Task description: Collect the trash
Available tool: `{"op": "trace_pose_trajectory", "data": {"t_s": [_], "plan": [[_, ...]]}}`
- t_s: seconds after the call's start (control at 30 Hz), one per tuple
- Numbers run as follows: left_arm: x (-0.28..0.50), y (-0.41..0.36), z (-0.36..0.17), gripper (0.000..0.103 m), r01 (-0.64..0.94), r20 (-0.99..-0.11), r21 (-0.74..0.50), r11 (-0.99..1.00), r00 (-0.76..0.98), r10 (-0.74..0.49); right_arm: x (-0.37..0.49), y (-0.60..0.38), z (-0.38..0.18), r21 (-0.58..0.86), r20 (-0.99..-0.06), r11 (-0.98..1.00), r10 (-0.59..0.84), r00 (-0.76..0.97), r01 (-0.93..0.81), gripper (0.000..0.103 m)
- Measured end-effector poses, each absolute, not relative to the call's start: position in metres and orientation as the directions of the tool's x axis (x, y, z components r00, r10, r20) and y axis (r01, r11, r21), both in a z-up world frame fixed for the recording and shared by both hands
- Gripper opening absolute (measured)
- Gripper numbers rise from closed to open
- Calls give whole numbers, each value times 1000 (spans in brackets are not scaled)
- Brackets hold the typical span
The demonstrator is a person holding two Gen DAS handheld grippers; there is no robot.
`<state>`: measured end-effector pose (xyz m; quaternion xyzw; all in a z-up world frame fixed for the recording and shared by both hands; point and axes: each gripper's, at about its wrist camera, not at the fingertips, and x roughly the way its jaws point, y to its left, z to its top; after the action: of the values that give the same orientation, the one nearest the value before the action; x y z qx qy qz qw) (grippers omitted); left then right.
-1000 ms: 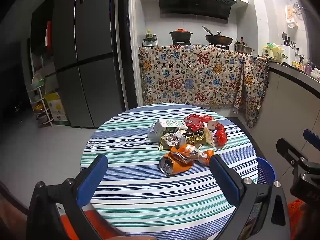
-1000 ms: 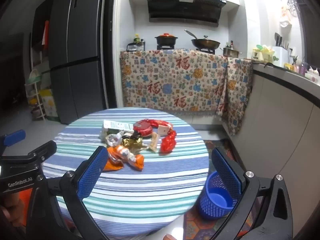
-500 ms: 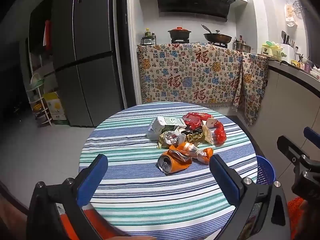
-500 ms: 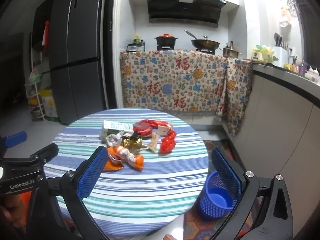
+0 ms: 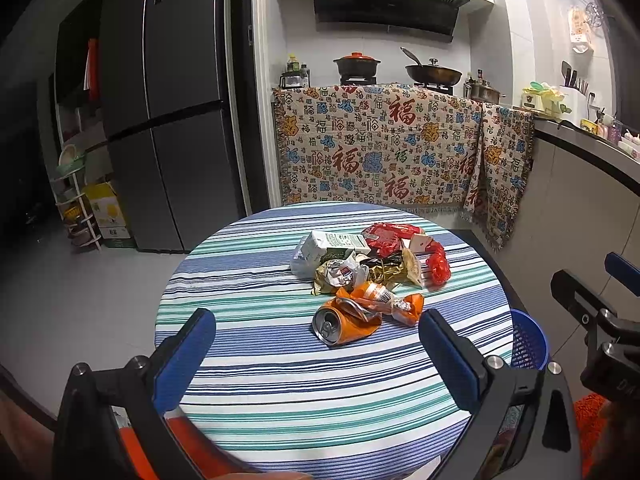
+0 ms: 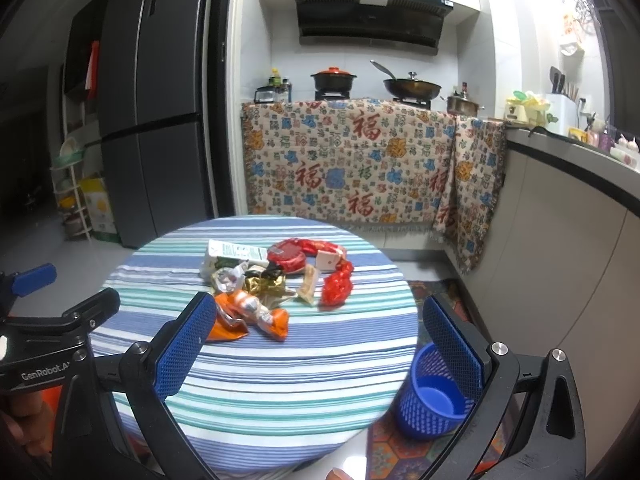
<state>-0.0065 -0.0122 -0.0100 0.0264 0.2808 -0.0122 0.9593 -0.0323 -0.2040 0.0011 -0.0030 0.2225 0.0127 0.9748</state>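
Observation:
A pile of trash lies on the round striped table (image 5: 280,392) (image 6: 280,392): a crushed orange can (image 5: 344,322) (image 6: 228,322), an orange wrapper (image 5: 400,304) (image 6: 268,316), a white carton (image 5: 328,246) (image 6: 234,252), red wrappers (image 5: 436,264) (image 6: 338,282), gold foil (image 6: 266,286). My left gripper (image 5: 316,350) hovers open over the near side of the table, short of the can. Open too, my right gripper (image 6: 316,340) hangs over the table's right edge. A blue mesh bin (image 6: 434,396) (image 5: 528,344) stands on the floor to the table's right.
A tall grey fridge (image 5: 160,120) stands at the back left beside a white rack (image 5: 78,208). A patterned cloth (image 5: 380,152) covers the stove counter with pots on top. A counter (image 6: 560,220) runs along the right. A patterned mat (image 6: 400,444) lies under the bin.
Both grippers drifted slightly; the trash pile sits a little higher in the left view and the left gripper lower in the right view. Nothing was picked up.

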Motion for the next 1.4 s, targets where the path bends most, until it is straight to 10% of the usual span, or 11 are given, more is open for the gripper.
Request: {"op": "trace_pose_trajectory", "data": {"t_s": [1.4], "plan": [[-5, -13, -11, 103, 46, -543, 43, 998, 840, -16, -30, -203, -1, -4, -440, 1000, 24, 898, -29, 103]]}}
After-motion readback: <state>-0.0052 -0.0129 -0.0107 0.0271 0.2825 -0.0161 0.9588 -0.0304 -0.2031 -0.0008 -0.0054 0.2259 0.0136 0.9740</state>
